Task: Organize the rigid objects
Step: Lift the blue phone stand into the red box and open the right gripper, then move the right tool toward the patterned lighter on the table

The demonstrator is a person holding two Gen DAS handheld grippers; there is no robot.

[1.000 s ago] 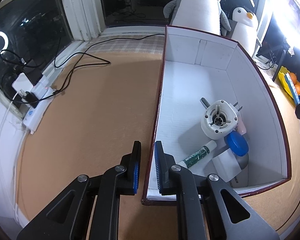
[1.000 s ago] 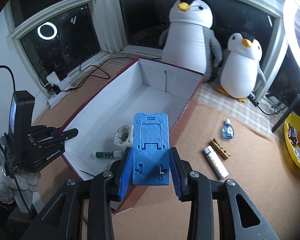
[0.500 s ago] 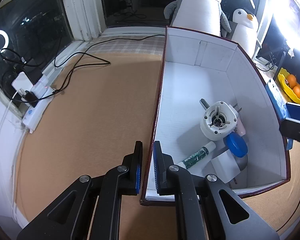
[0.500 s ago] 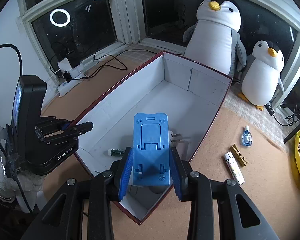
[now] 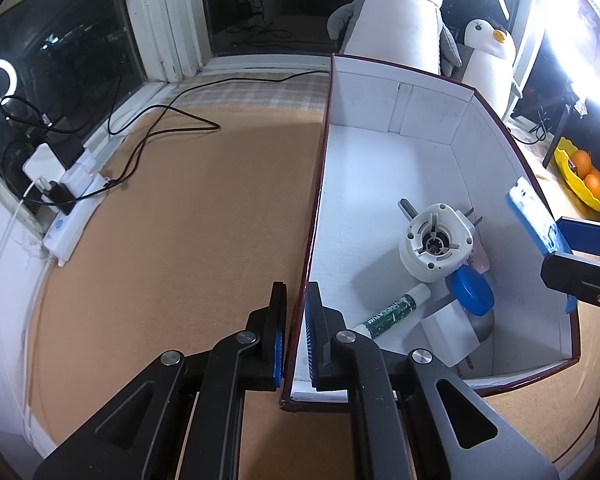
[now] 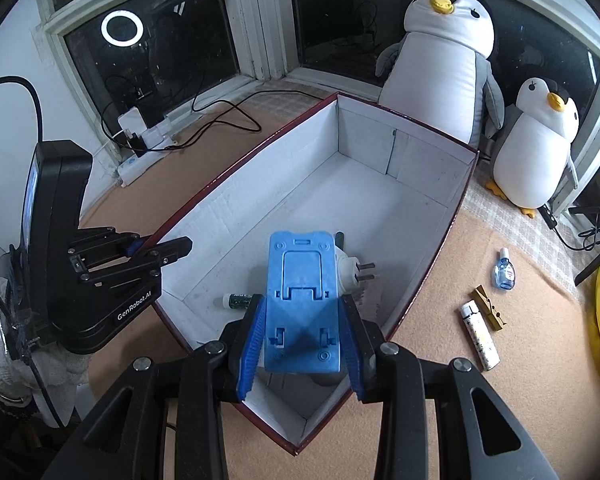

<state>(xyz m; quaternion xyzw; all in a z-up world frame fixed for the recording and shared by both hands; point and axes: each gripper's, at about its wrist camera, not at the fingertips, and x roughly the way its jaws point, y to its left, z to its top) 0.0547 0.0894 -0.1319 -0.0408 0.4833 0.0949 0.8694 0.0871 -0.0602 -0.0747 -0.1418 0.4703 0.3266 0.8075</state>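
Left claw (image 5: 296,332) is pinched tight on the near wall of the white box (image 5: 380,184). Right claw (image 6: 302,334) clamps a blue phone stand (image 6: 302,300) upright, hanging right over the box's near end above the stuff inside.
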